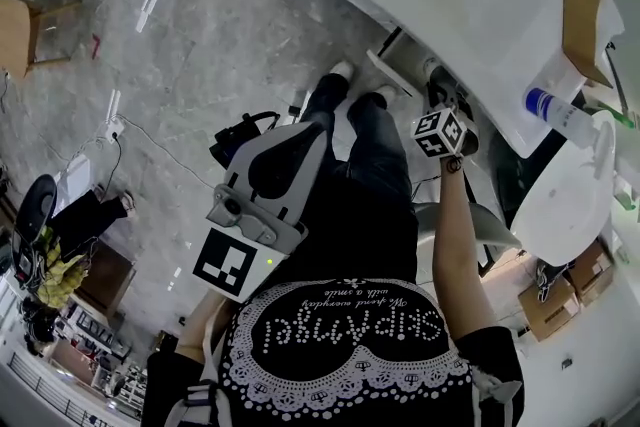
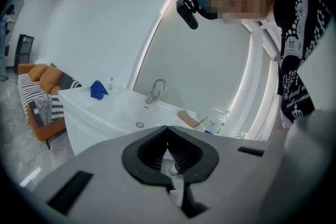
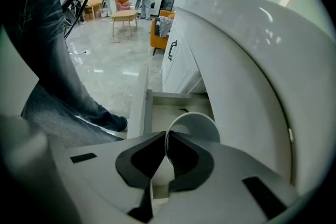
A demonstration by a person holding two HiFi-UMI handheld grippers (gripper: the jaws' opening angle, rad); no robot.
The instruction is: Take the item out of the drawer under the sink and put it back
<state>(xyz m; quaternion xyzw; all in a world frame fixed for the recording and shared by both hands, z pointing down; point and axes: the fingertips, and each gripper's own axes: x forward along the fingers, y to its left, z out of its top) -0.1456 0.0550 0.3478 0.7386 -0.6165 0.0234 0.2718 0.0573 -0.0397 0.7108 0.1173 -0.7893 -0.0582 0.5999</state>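
The drawer [image 3: 176, 106] under the white sink counter [image 3: 247, 60] stands pulled out, its front panel [image 3: 138, 99] to the left. My right gripper [image 3: 167, 136] points steeply down over it, shut on the thin rim of a white cup [image 3: 195, 124] whose mouth faces the camera. In the head view the right gripper [image 1: 442, 103] is low beside the drawer front [image 1: 392, 75], and the cup is hidden there. My left gripper [image 2: 167, 128] is shut and holds nothing; it is raised and aimed at the counter top. Seen from the head, the left gripper [image 1: 318, 127] hangs before the person's legs.
On the counter stand a faucet [image 2: 156, 91], a blue cloth [image 2: 97, 89], a brown card [image 2: 188, 118] and a bottle [image 2: 214, 122]. The person's shoes [image 1: 342, 72] are by the drawer. A round white fixture [image 1: 565, 205] and cardboard boxes [image 1: 550, 300] lie right.
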